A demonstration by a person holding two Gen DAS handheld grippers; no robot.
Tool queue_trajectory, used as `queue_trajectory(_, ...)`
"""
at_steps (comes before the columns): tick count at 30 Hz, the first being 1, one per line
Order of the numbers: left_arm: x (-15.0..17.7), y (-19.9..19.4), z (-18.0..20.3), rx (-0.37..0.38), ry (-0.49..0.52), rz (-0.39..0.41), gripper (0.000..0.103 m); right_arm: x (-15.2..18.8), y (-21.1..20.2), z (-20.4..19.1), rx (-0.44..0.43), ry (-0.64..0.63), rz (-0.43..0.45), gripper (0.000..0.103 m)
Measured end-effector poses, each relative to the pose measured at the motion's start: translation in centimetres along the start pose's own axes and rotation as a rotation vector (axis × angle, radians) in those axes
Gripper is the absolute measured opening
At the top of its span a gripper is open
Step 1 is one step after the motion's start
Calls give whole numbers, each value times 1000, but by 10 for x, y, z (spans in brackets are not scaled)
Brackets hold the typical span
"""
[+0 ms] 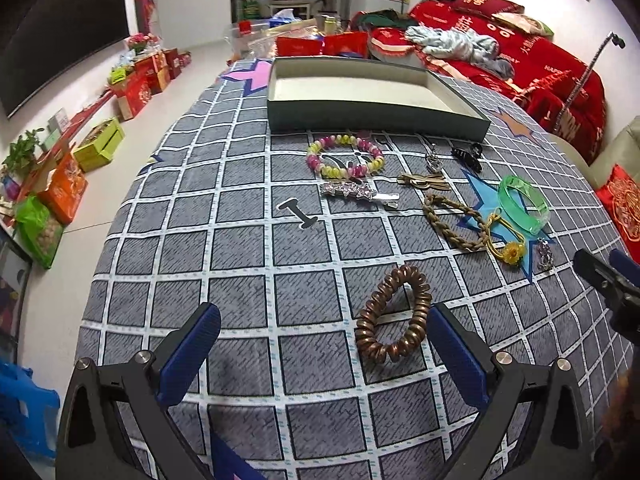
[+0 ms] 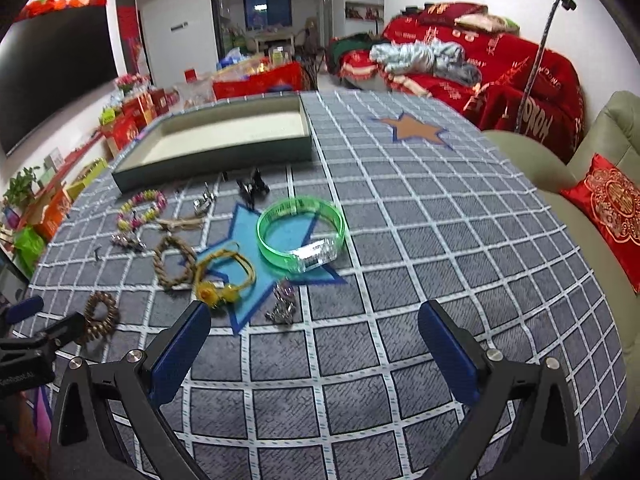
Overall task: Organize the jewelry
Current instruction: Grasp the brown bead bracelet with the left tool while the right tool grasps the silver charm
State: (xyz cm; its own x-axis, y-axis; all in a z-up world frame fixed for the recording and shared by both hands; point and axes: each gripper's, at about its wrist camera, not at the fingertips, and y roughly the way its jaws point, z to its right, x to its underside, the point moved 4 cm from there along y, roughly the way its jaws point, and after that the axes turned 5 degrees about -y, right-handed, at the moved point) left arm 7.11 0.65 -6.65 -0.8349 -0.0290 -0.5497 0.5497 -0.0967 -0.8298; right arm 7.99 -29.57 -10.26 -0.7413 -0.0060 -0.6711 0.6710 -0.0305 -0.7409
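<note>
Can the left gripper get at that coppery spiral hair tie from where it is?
Probably yes. The left gripper is open, and the spiral hair tie lies flat on the tablecloth just ahead by its right-hand finger, with nothing between them.

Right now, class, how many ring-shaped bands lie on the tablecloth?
5: a bead bracelet nearest the box, a braided loop, a yellow flower band, a green bangle on the blue star, and a coil hair tie nearest the left gripper.

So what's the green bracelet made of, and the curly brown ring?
The green bracelet looks like clear, glossy plastic: you can see the cloth through it. The curly brown ring looks like a shiny plastic spiral hair tie with a coppery finish, though it could be coated wire.
</note>
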Motion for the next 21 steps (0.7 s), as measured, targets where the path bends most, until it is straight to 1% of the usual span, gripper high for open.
queue_trajectory(3,-3,4,0,-5,26,-7,103,3,11,-2,-4,-8,-49,103)
queue_trajectory(5,-4,7,1,6,34,-22,103,3,17,-4,-6,-11,-76,103)
queue_trajectory(9,-5,15,6,19,56,-50,101,1,26,-7,1,-12,-101,103)
queue_trajectory(11,-6,18,9,32,63,-56,101,0,30,-7,2,-11,-109,98)
queue_trajectory(12,-6,18,10,37,69,-55,100,-1,32,-8,4,-13,-117,93)
queue_trajectory(13,-6,19,12,41,77,-55,95,-1,35,-8,4,-15,-127,89)
queue_trajectory(14,-6,21,14,45,85,-63,93,-2,37,-8,2,-15,-133,85)
queue_trajectory(16,-6,23,18,47,99,-66,93,-2,43,-9,-7,-13,-154,68)
queue_trajectory(17,-5,23,20,52,106,-65,91,-1,46,-10,-14,-9,-163,66)
queue_trajectory(18,-5,23,23,57,116,-64,89,-2,46,-11,-5,-14,-159,66)
queue_trajectory(20,-3,21,27,59,141,-56,81,-4,48,-14,-8,-21,-159,63)
queue_trajectory(21,-2,21,30,61,154,-54,79,-5,48,-15,-9,-24,-159,60)
